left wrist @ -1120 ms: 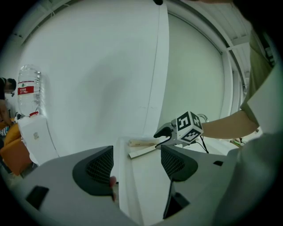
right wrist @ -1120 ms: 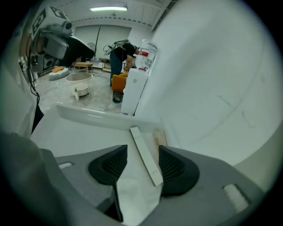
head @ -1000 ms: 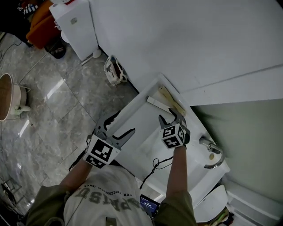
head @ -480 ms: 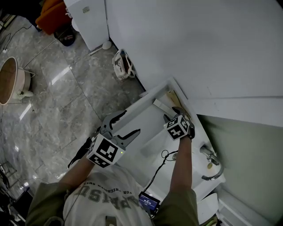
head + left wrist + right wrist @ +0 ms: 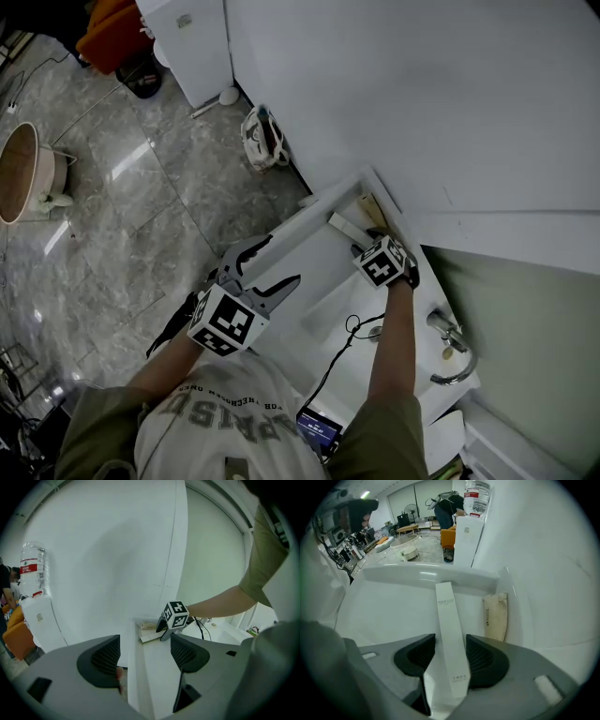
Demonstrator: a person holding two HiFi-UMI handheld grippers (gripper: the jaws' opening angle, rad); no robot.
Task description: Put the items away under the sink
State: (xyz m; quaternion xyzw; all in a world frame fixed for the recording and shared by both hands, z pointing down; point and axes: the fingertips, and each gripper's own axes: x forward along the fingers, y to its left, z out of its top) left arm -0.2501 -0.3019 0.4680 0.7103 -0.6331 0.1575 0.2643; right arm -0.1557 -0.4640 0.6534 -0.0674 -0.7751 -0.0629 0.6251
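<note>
Over on the left, the left gripper (image 5: 281, 260) hangs above the front edge of the white sink (image 5: 322, 201), angled down, marker cube towards the person. Its fingers (image 5: 108, 654) are spread wide and there's nothing between them, just the sink's rim and the bare basin beyond.

Moving across into the basin: a long, slim white box (image 5: 449, 634) lies flat near the far corner, pointing away towards the end wall of the sink.

And here's the right gripper (image 5: 366, 241), pointing steeply down right over that box. Its own view tells it: one finger sits on each side of the near end of the box, straddling it, with a thin gap showing on both sides. So they are open around the box, not clamped on it.

Just right of the box, apart from it, a beige pouch (image 5: 495, 616) lies along the ledge by the wall. Further right, at the near end of the sink, stands the curved metal faucet (image 5: 452, 349).
</note>
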